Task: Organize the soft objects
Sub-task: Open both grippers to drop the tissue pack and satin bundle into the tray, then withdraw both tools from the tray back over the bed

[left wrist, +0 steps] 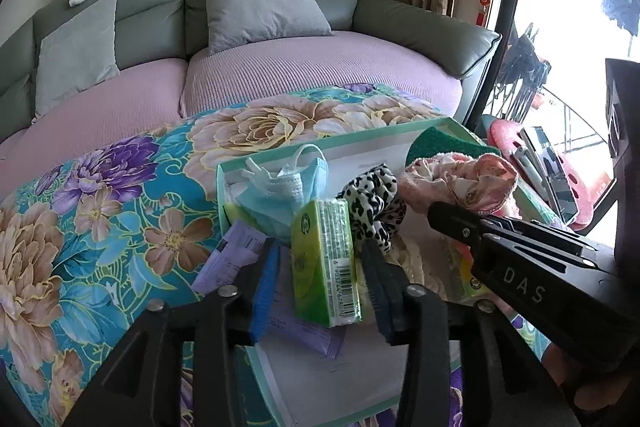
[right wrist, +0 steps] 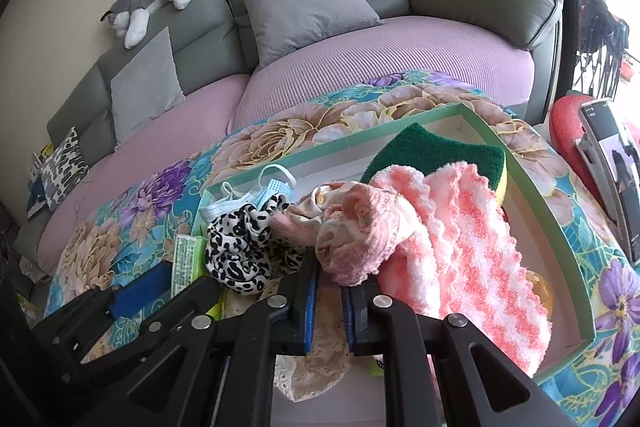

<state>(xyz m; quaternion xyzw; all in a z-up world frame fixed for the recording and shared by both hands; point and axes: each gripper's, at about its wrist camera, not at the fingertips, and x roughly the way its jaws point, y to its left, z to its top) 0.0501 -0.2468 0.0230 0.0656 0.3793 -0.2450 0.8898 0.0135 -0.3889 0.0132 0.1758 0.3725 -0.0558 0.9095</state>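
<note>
Your left gripper (left wrist: 320,263) stood open around the green tissue pack (left wrist: 326,263), its blue pads clear of the wrapper on both sides. The pack stood on end at the near left of the shallow green-rimmed box (right wrist: 532,187), beside the leopard-print scrunchie (left wrist: 374,205) and the blue face mask (left wrist: 286,187). It looked light and squashy under a slick film, so a hold across its flat middle would have suited it best. Your right gripper (right wrist: 330,287) was nearly closed; whether it pinched the pale pink cloth (right wrist: 348,247) bunched at its tips, I could not tell. That cloth and the striped fluffy sock (right wrist: 464,247) were limp and would sag. The box sat on a floral quilt (left wrist: 120,211), a soft, uneven footing, before a grey sofa (left wrist: 400,23) with mauve seat covers and a bright window on the right.
</note>
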